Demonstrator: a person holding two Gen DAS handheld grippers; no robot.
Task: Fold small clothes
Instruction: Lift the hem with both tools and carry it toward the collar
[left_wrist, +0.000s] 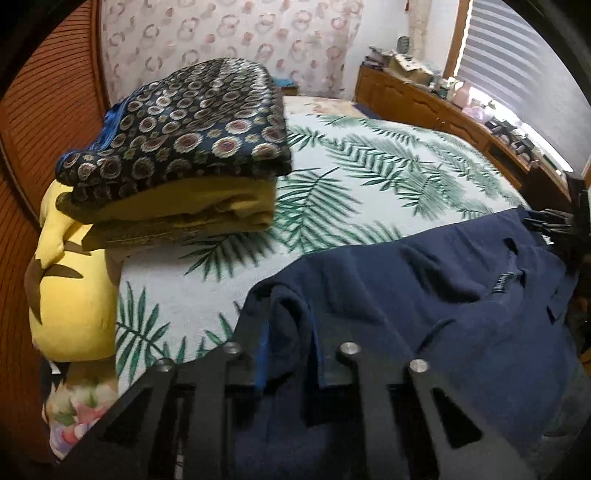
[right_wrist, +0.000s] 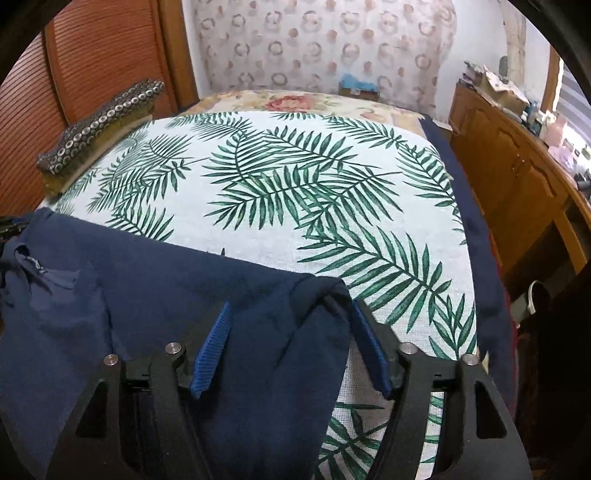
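Navy blue soft cloth, a small shirt (right_wrist: 155, 295), lies rumpled on the near part of the bed cover (right_wrist: 280, 192), a pale woven sheet printed with green fern leaves. Left gripper (left_wrist: 288, 354) has its black fingers nearly closed, pinching a bunched fold of the shirt. Right gripper (right_wrist: 291, 332) stands about half open; its ribbed blue pads (right_wrist: 212, 354) sit on either side of a shirt corner. At ten o'clock sits a stack of folded clothes (left_wrist: 177, 147), dotted on top, yellow below.
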